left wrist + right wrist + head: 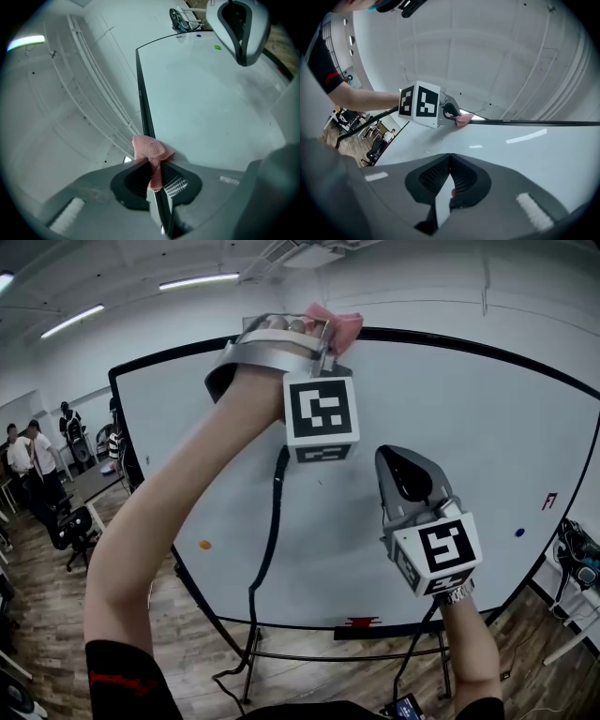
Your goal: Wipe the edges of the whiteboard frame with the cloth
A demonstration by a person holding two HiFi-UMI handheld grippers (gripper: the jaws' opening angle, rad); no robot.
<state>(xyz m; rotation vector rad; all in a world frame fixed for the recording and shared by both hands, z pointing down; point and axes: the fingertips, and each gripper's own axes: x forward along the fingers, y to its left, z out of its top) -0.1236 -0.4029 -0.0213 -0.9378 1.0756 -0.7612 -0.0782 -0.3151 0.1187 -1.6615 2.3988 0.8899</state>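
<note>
The whiteboard (pixel 450 437) has a thin black frame (pixel 469 345). My left gripper (pixel 314 326) is raised to the frame's top edge and is shut on a pink cloth (pixel 339 326). In the left gripper view the cloth (pixel 150 150) is bunched over the frame (pixel 142 93) in front of the left gripper (pixel 157 171). My right gripper (pixel 392 457) hovers lower, in front of the board face, jaws together with nothing held. The right gripper view shows its closed jaws (pixel 450 164), and beyond them the left gripper (pixel 452 115) pressing the cloth (pixel 464 119) on the frame (pixel 534 123).
The board stands on a metal stand (pixel 253 652). An orange magnet (pixel 204 545), a blue magnet (pixel 519 532) and a red item (pixel 362 622) at the bottom edge sit on it. A black cable (pixel 272 540) hangs from the left gripper. People (pixel 28 456) and chairs (pixel 75 526) are far left.
</note>
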